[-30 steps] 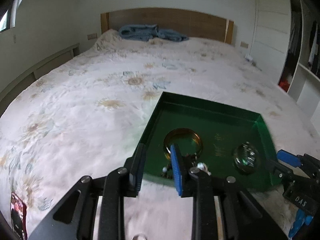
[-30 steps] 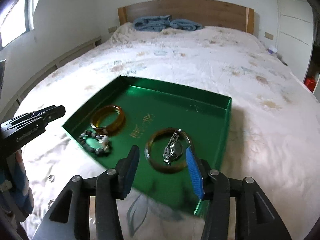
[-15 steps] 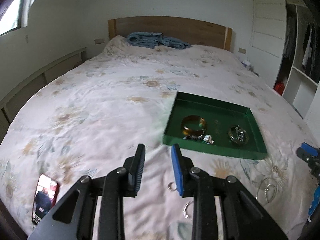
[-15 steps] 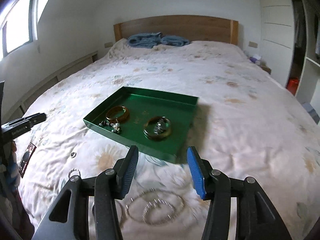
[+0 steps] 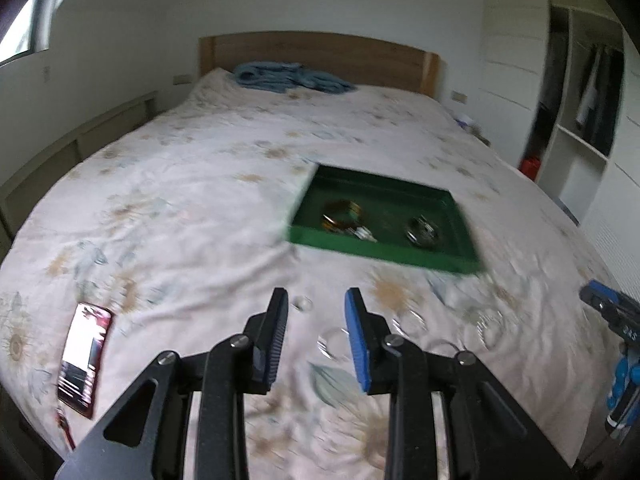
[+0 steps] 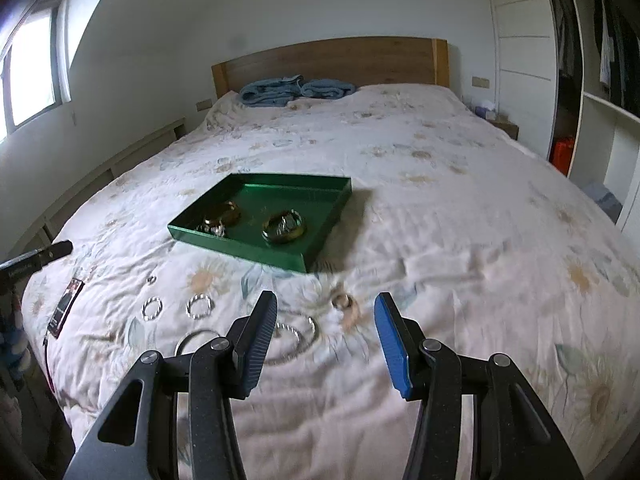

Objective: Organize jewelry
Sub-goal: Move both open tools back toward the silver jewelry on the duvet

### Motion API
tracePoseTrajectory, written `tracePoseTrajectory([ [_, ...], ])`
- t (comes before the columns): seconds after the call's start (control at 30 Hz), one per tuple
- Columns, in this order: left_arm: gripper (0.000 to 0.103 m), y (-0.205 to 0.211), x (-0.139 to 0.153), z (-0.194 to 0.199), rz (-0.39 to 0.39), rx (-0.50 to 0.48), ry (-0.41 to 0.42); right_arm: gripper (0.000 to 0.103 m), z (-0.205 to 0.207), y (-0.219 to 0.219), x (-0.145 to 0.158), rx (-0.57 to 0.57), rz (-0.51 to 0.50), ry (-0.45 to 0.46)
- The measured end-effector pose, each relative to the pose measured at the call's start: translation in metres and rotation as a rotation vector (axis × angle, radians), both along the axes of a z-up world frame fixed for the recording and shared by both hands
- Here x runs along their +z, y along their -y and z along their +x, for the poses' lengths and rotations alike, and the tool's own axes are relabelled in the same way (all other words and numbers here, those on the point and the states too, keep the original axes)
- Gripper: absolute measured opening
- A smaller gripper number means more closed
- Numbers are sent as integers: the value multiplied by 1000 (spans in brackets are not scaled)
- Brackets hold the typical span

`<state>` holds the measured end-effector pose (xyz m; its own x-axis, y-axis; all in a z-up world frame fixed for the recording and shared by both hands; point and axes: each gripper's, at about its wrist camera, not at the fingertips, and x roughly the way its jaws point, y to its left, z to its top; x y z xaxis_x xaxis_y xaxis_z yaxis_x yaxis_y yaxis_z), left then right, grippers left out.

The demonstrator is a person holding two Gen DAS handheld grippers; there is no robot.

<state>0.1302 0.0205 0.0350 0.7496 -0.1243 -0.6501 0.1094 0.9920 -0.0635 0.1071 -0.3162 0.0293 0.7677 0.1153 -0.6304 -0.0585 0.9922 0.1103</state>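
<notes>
A green tray [image 6: 320, 240] lies on the flowered bedspread and holds an amber bangle [image 6: 222, 213], a bead bracelet [image 6: 216, 231] and a second bangle with a watch [image 6: 285, 227]; the tray also shows in the left wrist view [image 5: 384, 252]. Loose pieces lie on the bed nearer to me: two small bracelets [image 6: 152, 308] [image 6: 200, 306], a ring [image 6: 342, 301], a beaded necklace [image 6: 296, 334] and a hoop [image 6: 188, 340]. My right gripper [image 6: 325, 334] is open and empty above the necklace. My left gripper [image 5: 316, 328] is open and empty above a small ring [image 5: 302, 303].
A phone [image 5: 84, 356] lies near the bed's front left edge. A blue blanket [image 6: 296, 90] sits by the wooden headboard. A wardrobe and shelves [image 6: 592, 80] stand to the right. The bed's front edge is just below both grippers.
Both grippers have pulled back from the tray toward the foot of the bed. The tray now looks farther away, and the loose jewelry on the bedspread has come into view.
</notes>
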Motion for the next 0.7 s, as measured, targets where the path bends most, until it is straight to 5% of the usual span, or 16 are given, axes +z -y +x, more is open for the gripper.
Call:
tracePoseTrajectory([
  [0.7,28,97,-100,15,16,-201,-220,50,21,7,-74,82,74,-136],
])
